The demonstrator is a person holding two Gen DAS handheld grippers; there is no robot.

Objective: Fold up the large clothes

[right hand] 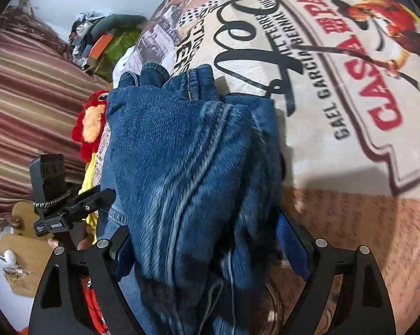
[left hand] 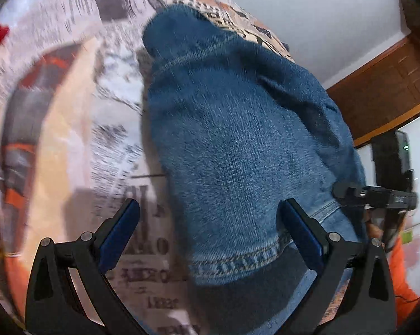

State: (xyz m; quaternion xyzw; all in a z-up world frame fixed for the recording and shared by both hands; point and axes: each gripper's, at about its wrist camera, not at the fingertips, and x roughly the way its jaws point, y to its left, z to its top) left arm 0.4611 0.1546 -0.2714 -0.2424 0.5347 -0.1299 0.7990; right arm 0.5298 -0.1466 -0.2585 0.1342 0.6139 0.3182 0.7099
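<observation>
Two claws here, both spread wide. We've got the jeans (left hand: 237, 139) bunched on the printed blanket (left hand: 98, 111), hem lying between the left claw (left hand: 210, 229) fingers, unpinched. The right claw (right hand: 207, 240) straddles the denim heap too, not squeezing it.

A printed bedspread (right hand: 335, 89) covers the bed, with poster lettering in red and black. Behind it runs a pale wall (left hand: 307, 14) with brown wood cabinets (left hand: 383, 89). A striped curtain (right hand: 28, 97) hangs at one side, clutter (right hand: 103, 36) heaped beside it.
</observation>
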